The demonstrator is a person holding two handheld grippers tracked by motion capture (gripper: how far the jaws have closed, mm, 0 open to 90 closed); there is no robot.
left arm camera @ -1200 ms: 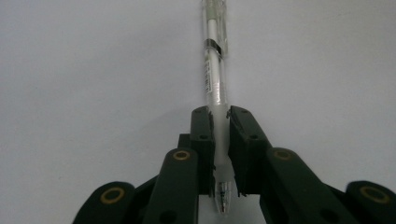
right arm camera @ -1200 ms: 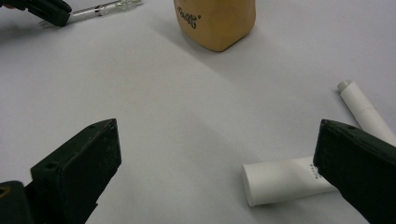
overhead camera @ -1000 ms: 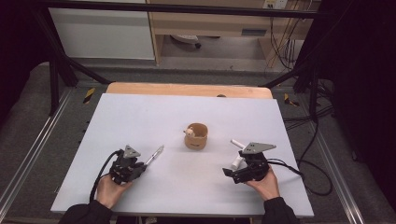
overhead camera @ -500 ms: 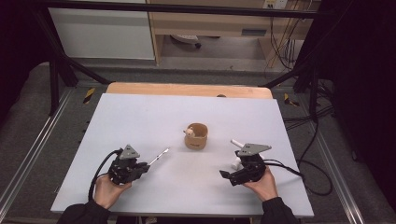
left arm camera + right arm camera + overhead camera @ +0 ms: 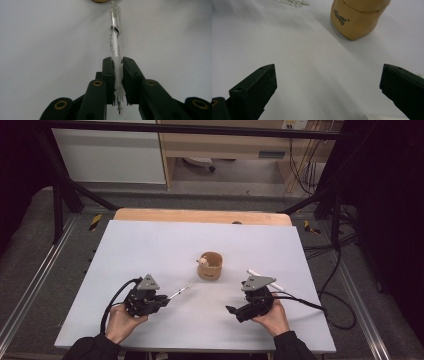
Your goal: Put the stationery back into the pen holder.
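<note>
A small tan wooden cup (image 5: 210, 265) stands at the middle of the white table, with a small pale thing at its rim. My left gripper (image 5: 164, 300) is at the near left, shut on a clear plastic pen (image 5: 180, 291) whose far end points toward the cup. In the left gripper view the pen (image 5: 115, 42) runs up from between the jaws of my left gripper (image 5: 118, 68). My right gripper (image 5: 233, 310) is at the near right, wide open and holding nothing. In its own view my right gripper (image 5: 328, 75) faces the cup (image 5: 357, 17) across bare table.
A white stick-like object (image 5: 263, 277) lies on the table just beyond the right gripper. The white board (image 5: 150, 245) sits on a wooden tabletop whose edge (image 5: 200, 215) shows at the back. Cables (image 5: 320, 305) trail off to the right.
My left gripper has shifted a little to the right with the pen, its far end now nearer the cup. The right gripper has moved slightly left and turned its jaws leftward.
</note>
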